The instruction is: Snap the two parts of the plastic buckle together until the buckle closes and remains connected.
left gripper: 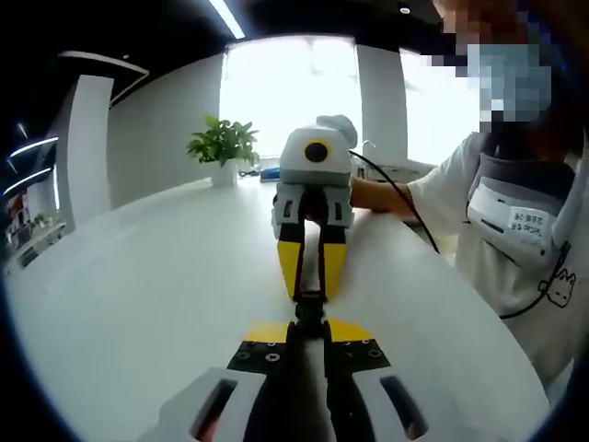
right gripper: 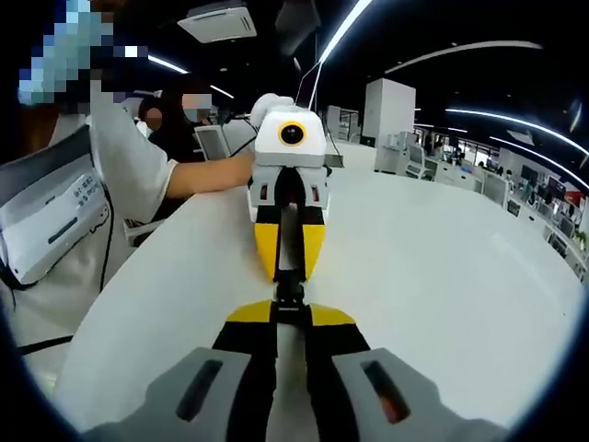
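The black plastic buckle [left gripper: 310,308] is gripped between the closed left tool [left gripper: 308,343] and the closed right tool [right gripper: 289,316], held nose to nose above the white worktop [left gripper: 138,295].

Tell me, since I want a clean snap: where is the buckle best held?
Probably by its two outer ends, one gripper from each opposite end. The black buckle is narrow and lies in line between the left gripper and right gripper, so end grips leave the mating middle free.
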A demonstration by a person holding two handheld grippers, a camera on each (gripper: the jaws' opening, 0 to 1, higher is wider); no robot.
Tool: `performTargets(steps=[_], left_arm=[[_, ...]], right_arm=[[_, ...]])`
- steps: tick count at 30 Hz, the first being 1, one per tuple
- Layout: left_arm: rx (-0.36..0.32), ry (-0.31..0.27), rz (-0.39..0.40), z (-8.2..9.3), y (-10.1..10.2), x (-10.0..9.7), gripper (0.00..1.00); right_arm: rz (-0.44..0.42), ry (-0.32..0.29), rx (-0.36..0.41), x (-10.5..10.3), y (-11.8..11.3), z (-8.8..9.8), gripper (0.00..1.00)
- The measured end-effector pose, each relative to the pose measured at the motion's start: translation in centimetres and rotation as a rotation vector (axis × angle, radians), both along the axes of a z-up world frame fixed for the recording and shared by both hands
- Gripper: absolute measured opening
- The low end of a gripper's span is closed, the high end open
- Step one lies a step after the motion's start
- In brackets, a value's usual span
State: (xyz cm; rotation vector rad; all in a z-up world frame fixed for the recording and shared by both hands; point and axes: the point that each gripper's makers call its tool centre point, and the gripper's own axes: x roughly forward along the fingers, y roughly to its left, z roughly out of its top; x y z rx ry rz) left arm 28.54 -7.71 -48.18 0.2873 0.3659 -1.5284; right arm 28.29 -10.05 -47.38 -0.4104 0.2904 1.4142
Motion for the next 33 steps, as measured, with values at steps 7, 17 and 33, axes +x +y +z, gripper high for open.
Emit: performTargets(steps=[7, 17, 33], left_arm=[[-0.006, 0.02, 0.001, -0.2, -0.3, -0.3, 0.09], [-0.003, 0.016, 0.021, 0.1, -0.3, 0.0, 0.11], [-0.003, 0.032, 0.066, 0.2, -0.8, 1.9, 0.11]], right_arm=[[0.012, -0.02, 0.002, -1.0, 0.3, 0.3, 0.09], [-0.011, 0.007, 0.017, -0.7, 0.3, 0.5, 0.1], [-0.027, 0.064, 0.017, 1.9, -0.1, 0.2, 0.1]])
